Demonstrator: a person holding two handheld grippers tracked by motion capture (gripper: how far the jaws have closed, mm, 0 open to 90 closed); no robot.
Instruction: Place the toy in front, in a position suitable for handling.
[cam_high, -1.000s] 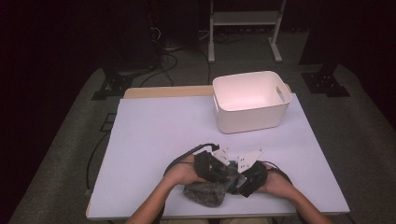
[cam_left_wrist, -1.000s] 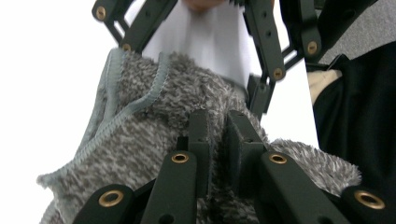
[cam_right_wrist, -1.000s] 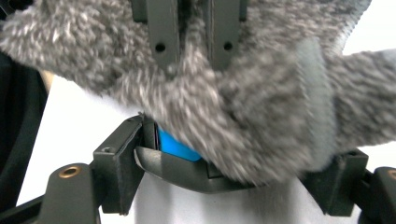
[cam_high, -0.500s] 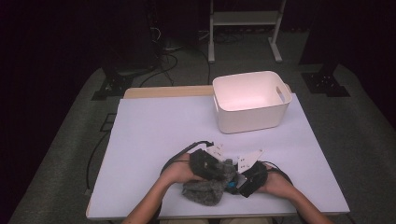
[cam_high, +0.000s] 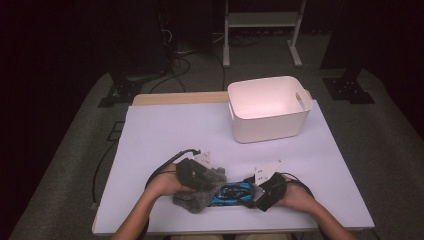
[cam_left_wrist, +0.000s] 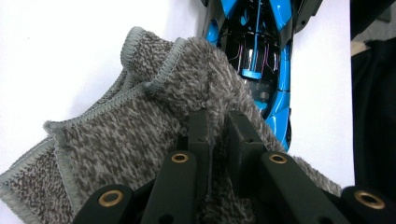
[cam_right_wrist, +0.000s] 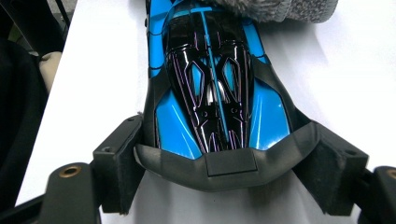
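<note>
A blue and black toy car (cam_high: 234, 193) lies near the table's front edge, seen close up as the toy car (cam_right_wrist: 212, 88) with its dark grey end between my right jaws. My right gripper (cam_right_wrist: 224, 163) is shut on that end, one jaw on each side; from above, the right gripper (cam_high: 257, 192) sits at the car's right. A fuzzy grey cloth (cam_left_wrist: 140, 126) drapes over the car's other end (cam_left_wrist: 261, 56). My left gripper (cam_left_wrist: 217, 123) is shut on a fold of it. From above, the left gripper (cam_high: 210, 179) rests on the cloth (cam_high: 196, 198).
A white bin (cam_high: 270, 125) with handle cut-outs stands at the back right of the white table (cam_high: 170, 130). Cables trail from both grippers. A wooden strip (cam_high: 175, 98) runs along the table's far edge, and a metal stand (cam_high: 260, 20) is on the floor beyond.
My left gripper has drawn the cloth leftward along the car, so more of the blue body shows. The right gripper has stayed at the car's right end.
</note>
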